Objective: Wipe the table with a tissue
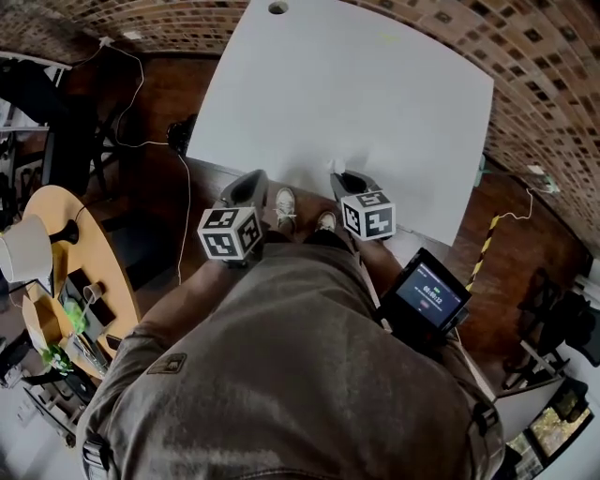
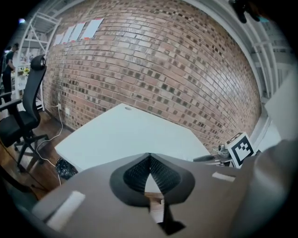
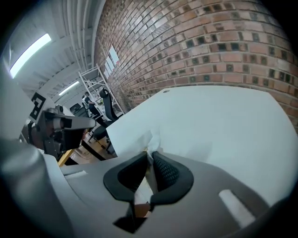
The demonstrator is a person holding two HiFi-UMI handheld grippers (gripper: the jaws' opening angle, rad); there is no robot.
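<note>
Right gripper view has the right tongs [image 3: 150,157] pinching a white tissue [image 3: 152,139]. Its thin, crumpled tuft stands up just past the ribbed black pads [image 3: 165,172]. Left gripper view shows the left tongs [image 2: 149,159] with their tips pressed together and nothing between them. Their pads are the same ridged black rubber, set in smooth grey shells.

In the head view both tongs are held at the near edge of the worktop [image 1: 347,103], a smooth, matt white slab with rounded corners and a small round hole [image 1: 277,7] near its far edge. Each carries a white cube printed with black square markers: the left cube [image 1: 230,232] and the right cube [image 1: 367,214], in front of the person's grey-brown shirt [image 1: 281,375].

A rough red-brown brick wall [image 2: 153,60] rises behind the worktop. A black office chair [image 2: 25,107] stands on the dark floor to the left. A small dark device with a lit screen [image 1: 429,295] shows at the person's right side.
</note>
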